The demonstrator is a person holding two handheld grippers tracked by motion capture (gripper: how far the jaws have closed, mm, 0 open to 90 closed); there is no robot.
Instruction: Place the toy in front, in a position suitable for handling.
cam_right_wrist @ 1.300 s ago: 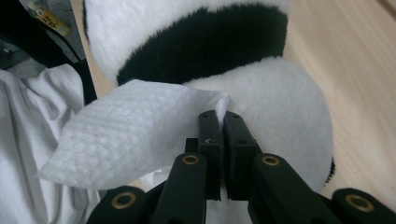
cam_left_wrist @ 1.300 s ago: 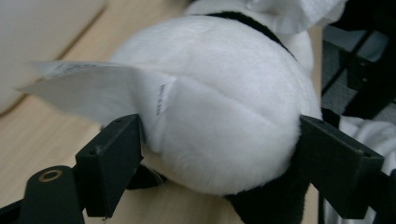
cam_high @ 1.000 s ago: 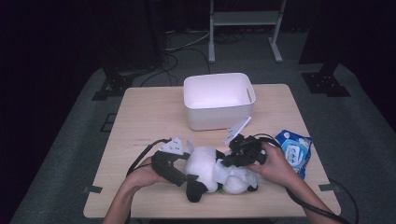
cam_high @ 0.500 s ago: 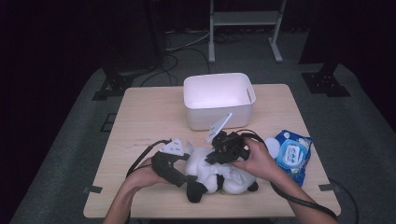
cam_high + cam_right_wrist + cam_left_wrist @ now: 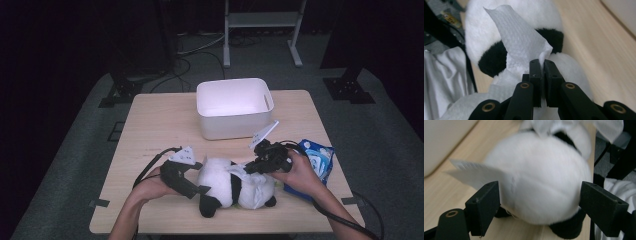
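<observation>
The toy panda lay on its side near the front edge of the desk. The left gripper had its fingers clenched around the panda's round white head, probably to keep it from sliding. The right gripper pinched a white wipe tight between its fingers, holding it against the panda's body, apparently to wipe the fur.
</observation>
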